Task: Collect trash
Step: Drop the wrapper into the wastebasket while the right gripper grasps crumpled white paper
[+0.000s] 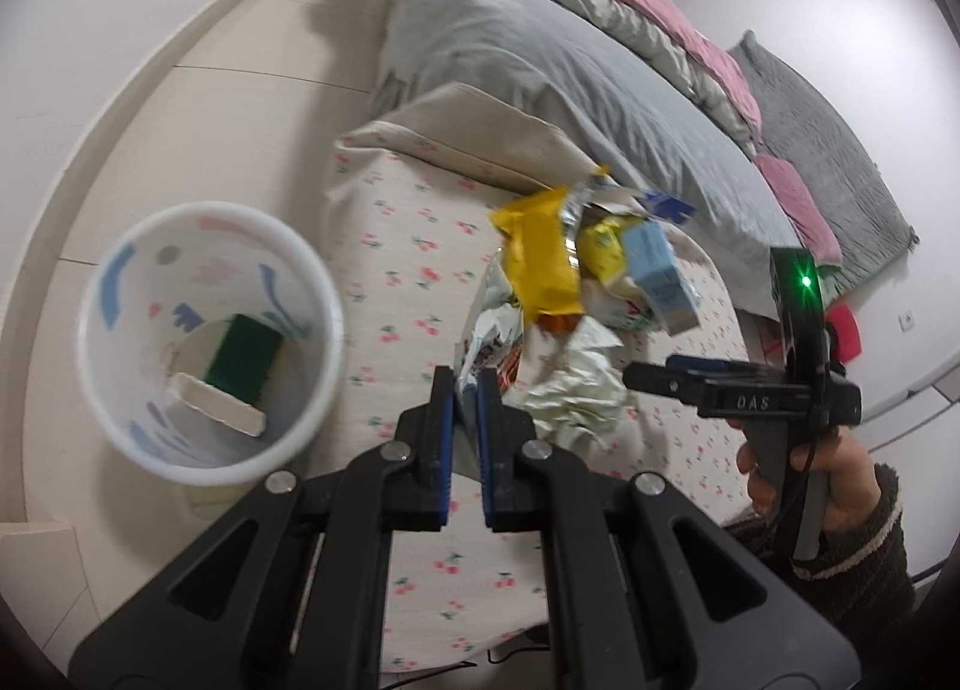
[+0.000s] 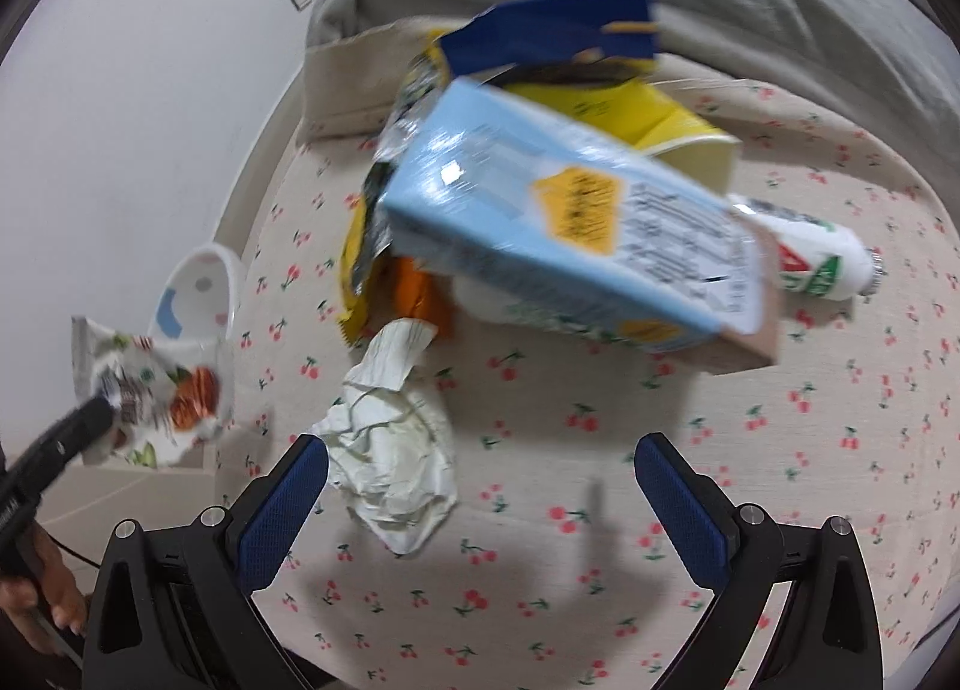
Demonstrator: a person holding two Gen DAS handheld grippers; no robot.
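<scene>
Left wrist view: left gripper (image 1: 467, 390) pinches a printed wrapper (image 1: 489, 339) beside the bin (image 1: 213, 342) rim — right gripper (image 2: 480, 468) gapes, empty.

I see a cherry-print cloth surface (image 2: 600, 480) beside the grey bed (image 1: 540, 66), carrying a heap of trash: a crumpled white paper (image 2: 390, 450), a light blue carton (image 2: 570, 222), a yellow wrapper (image 1: 540, 252) and a white tube (image 2: 810, 252). On the floor (image 1: 180, 108) alongside stands a white bin (image 1: 210, 342).
</scene>
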